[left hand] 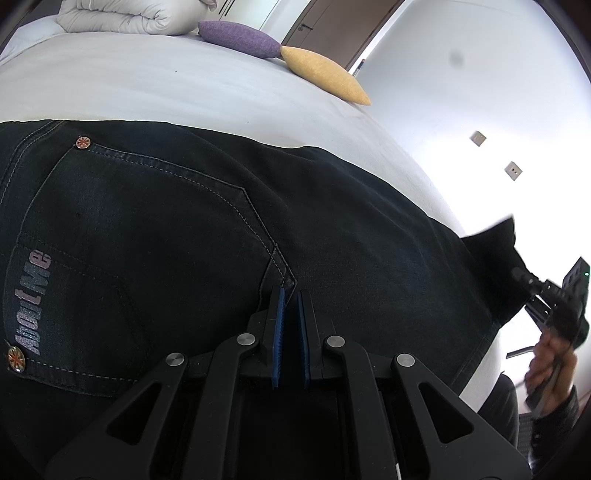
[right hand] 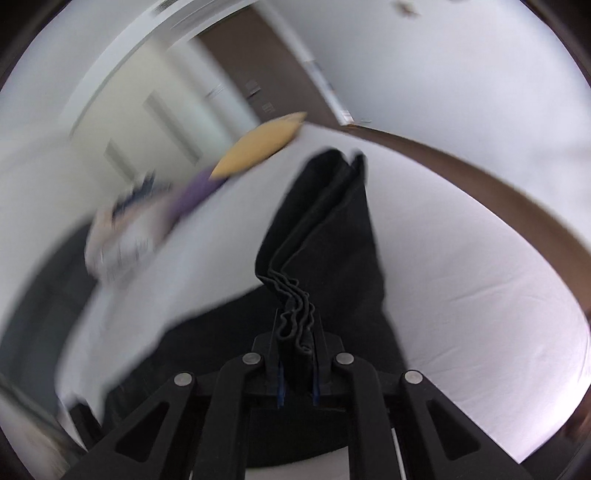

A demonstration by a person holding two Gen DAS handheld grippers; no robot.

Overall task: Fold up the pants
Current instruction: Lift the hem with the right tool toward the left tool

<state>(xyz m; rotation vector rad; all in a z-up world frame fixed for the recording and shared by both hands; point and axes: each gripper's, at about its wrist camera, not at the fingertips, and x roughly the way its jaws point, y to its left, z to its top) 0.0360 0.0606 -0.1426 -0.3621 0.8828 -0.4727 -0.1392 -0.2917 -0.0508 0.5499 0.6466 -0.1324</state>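
Dark denim pants (left hand: 192,229) lie across the white bed (left hand: 166,85), back pocket with a printed logo up. My left gripper (left hand: 291,295) rests over the seat of the pants near the pocket corner, its blue pads (left hand: 279,332) a narrow gap apart with no cloth between them. My right gripper (right hand: 295,332) is shut on several stacked layers of the pants' leg ends (right hand: 295,306) and holds them lifted above the bed (right hand: 480,277). In the left wrist view the right gripper (left hand: 546,295) shows at the far right, with lifted cloth beside it.
A purple cushion (left hand: 236,37) and a yellow cushion (left hand: 325,75) lie at the bed's far side, a rolled white duvet (left hand: 129,16) beyond them. A brown bed frame edge (right hand: 498,184) curves along the right. White wall with sockets (left hand: 513,170) lies right of the bed.
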